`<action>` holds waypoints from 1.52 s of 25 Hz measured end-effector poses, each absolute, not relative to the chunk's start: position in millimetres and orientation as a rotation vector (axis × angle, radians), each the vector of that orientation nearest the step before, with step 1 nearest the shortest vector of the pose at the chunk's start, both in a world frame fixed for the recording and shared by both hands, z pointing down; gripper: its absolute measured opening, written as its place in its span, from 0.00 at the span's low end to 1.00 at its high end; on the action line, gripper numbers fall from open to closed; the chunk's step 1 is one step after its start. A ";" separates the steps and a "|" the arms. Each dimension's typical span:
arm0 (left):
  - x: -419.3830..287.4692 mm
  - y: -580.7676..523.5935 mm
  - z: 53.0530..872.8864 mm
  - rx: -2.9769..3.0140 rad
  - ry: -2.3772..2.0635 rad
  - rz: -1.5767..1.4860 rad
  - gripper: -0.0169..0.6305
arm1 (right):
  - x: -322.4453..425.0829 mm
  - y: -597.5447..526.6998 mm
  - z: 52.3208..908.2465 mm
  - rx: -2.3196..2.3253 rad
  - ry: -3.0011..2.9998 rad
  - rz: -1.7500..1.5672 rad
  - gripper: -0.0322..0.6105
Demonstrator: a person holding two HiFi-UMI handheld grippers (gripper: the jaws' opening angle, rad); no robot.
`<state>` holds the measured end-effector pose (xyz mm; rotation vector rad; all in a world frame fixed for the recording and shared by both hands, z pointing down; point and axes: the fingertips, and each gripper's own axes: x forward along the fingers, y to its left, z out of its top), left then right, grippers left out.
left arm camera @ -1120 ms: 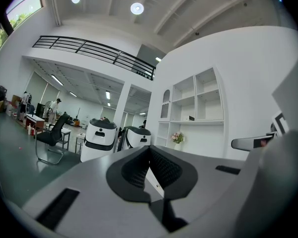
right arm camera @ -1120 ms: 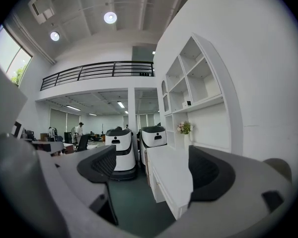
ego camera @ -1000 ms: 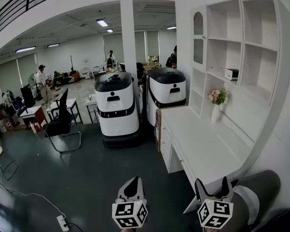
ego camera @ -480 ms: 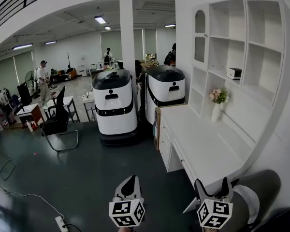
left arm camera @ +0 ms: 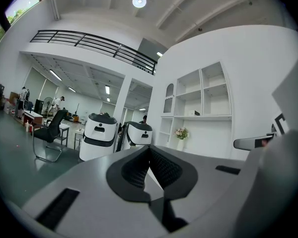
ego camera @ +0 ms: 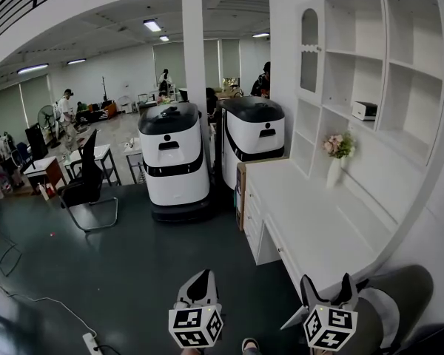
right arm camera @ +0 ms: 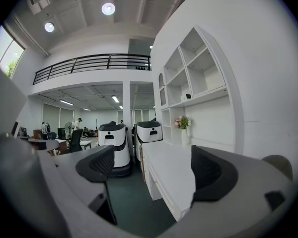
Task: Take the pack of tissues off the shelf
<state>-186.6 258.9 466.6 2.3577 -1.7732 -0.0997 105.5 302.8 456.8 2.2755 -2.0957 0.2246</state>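
Presently, approach step: right gripper [ego camera: 327, 287] released, left gripper [ego camera: 200, 283] clenched on nothing, both well below the shelf [ego camera: 333, 112]. Next, probably raise the right gripper to the pack of tissues [ego camera: 364, 110] there.

No word, number or brand can be read anywhere. The white cubes on the left gripper [ego camera: 201, 278] and the right gripper [ego camera: 326, 281] bear only black square marker patterns — codes, not letters. The small white box [ego camera: 365, 110] on the white shelf unit [ego camera: 399, 135] shows a dark face — any print there is too small to tell.
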 end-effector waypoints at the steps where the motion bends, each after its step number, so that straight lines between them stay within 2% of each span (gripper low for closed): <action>1: -185.2 252.0 467.6 2.359 -1.774 -0.095 0.05 | 107.7 294.8 458.1 2.279 -2.095 0.230 0.79; 27: -134.7 -0.2 445.1 2.353 -1.842 -0.097 0.05 | 166.4 36.2 451.6 2.252 -2.131 0.260 0.81; 38: -108.6 -78.9 454.1 2.368 -1.782 -0.074 0.05 | 202.9 -17.5 472.1 2.298 -2.035 0.317 0.83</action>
